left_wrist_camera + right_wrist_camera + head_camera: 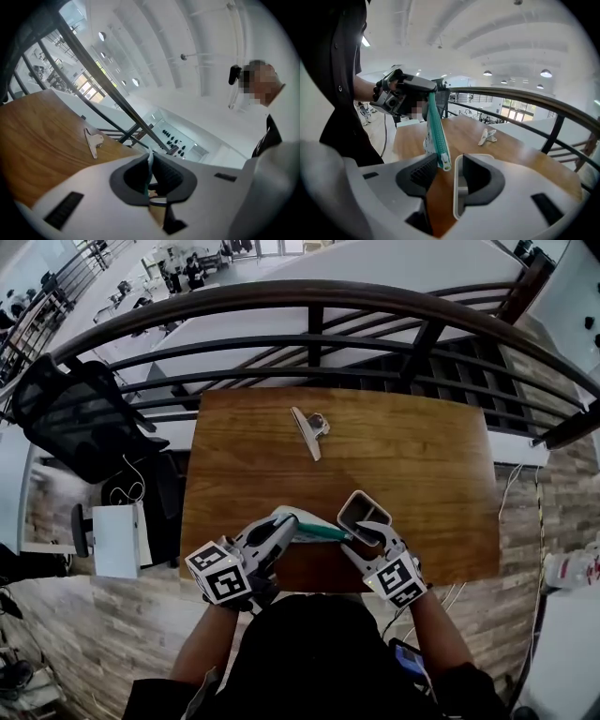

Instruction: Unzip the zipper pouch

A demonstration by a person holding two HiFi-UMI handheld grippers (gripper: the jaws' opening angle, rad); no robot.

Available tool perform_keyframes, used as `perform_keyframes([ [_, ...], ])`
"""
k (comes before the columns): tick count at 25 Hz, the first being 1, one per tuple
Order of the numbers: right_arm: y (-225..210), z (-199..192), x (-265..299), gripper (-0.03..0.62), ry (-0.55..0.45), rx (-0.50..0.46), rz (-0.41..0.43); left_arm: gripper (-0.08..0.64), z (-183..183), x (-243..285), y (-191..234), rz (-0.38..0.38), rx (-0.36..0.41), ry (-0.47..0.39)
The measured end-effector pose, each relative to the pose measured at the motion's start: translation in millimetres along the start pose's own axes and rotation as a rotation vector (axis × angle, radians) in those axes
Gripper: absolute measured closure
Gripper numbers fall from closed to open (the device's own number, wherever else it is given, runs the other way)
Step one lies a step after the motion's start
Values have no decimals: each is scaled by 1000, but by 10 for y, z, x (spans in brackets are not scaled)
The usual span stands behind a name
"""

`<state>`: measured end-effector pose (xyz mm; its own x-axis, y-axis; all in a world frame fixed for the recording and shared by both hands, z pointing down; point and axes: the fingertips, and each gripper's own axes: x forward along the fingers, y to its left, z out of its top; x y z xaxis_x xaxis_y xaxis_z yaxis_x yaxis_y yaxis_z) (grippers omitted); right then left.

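Observation:
A white zipper pouch (302, 524) with a teal zipper (323, 532) hangs just above the near edge of the wooden table (422, 465). My left gripper (284, 528) is shut on its left end; in the left gripper view the thin pouch edge (149, 161) is pinched between the pads of the left gripper (151, 169). My right gripper (364, 524) stands open at the zipper's other end. In the right gripper view the teal zipper (436, 124) slopes down from the left gripper (405, 93), and its pull end (445, 163) lies between the jaws of the right gripper (449, 165), close by one pad, unpinched.
A white clip (309, 430) lies toward the table's far side, also seen as the clip (93, 141) in the left gripper view and the clip (488, 136) in the right gripper view. A dark railing (319, 296) runs behind the table. A black office chair (75, 418) stands at the left.

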<state>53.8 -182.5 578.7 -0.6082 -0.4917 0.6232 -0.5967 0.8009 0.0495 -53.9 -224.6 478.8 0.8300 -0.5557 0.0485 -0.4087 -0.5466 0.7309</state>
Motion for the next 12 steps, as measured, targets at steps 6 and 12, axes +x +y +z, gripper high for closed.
perform_keyframes([
  [6, 206, 31, 303, 425, 24, -84, 65, 535, 194, -284, 251, 10, -216, -131],
  [12, 236, 246, 609, 439, -26, -95, 76, 535, 289, -562, 385, 56, -227, -167],
])
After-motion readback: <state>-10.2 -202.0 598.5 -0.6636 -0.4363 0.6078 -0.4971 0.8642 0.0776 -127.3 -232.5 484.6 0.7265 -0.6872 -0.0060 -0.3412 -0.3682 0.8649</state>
